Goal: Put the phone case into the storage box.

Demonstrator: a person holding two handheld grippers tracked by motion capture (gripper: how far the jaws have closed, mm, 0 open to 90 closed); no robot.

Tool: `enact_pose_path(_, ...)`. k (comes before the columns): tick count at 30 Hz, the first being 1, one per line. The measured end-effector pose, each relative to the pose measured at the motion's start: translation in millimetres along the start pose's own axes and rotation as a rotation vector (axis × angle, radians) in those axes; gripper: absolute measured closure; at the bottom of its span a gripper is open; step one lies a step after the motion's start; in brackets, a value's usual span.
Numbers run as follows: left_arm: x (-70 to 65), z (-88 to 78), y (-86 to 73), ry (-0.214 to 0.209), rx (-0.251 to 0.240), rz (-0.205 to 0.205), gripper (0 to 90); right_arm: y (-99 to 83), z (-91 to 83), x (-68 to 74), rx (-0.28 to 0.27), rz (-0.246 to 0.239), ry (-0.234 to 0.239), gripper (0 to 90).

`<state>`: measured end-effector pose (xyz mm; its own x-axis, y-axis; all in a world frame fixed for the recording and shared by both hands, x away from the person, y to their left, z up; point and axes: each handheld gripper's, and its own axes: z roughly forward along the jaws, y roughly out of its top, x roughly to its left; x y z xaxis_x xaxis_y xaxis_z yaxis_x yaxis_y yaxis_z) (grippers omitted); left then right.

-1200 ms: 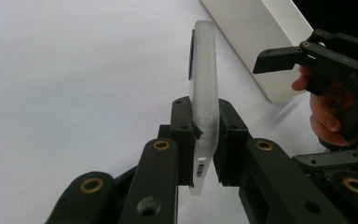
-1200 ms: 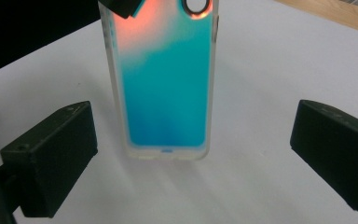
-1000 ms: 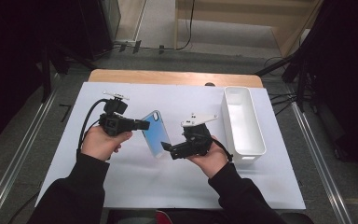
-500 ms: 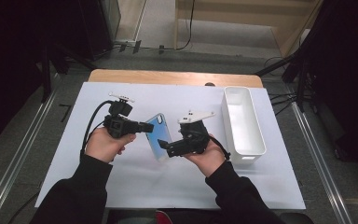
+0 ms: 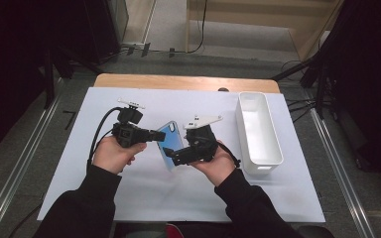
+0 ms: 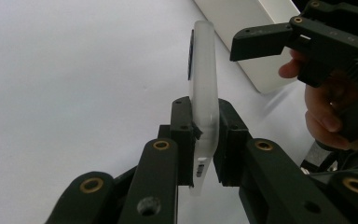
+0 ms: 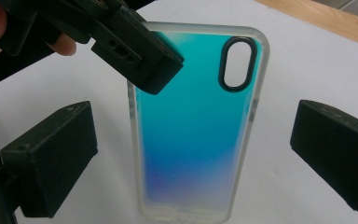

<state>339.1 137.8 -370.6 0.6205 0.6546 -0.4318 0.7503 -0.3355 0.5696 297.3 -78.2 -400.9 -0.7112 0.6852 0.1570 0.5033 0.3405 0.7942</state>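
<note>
You are seated in a recording lab: a wooden table [image 5: 186, 82] covered by a white sheet [image 5: 129, 193], black curtains [image 5: 25, 54] at 9 and 3 o'clock, metal floor rails [image 5: 335, 163] alongside, and loose cables [image 5: 297, 104] trailing at 2 o'clock.

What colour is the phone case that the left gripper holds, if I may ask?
The phone case fades from teal to blue-violet, best seen in the right gripper view.

we see the phone case [image 7: 193, 130] as smooth, half-clear plastic with a frosted rim and a glossy blue-green back. the gripper pads [image 7: 51, 163] look like matt black plastic, a little grainy. the white sheet [image 5: 129, 198] looks like matt paper, the table edge [image 5: 178, 82] like wood, the tray [image 5: 258, 161] like smooth white plastic.
</note>
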Motion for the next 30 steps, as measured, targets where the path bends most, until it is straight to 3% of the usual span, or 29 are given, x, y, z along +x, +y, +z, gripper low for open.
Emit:
enact_pose_path(14, -4.3, 3.3, -0.3, -0.009, 0.004, -0.005, 79.6, -1.9, 11.3, 0.9, 0.011, 0.008, -0.021, 0.0)
enact_pose_path(21, -8.0, 5.6, -0.8, -0.012, 0.001, 0.012, 79.5, -4.6, 16.6, 0.0, 0.015, 0.016, -0.030, 0.0)
enact_pose_path(30, -11.1, 10.4, -2.0, -0.021, 0.012, 0.013, 79.5, -8.0, 22.6, 0.1, 0.016, 0.002, -0.035, 0.0)
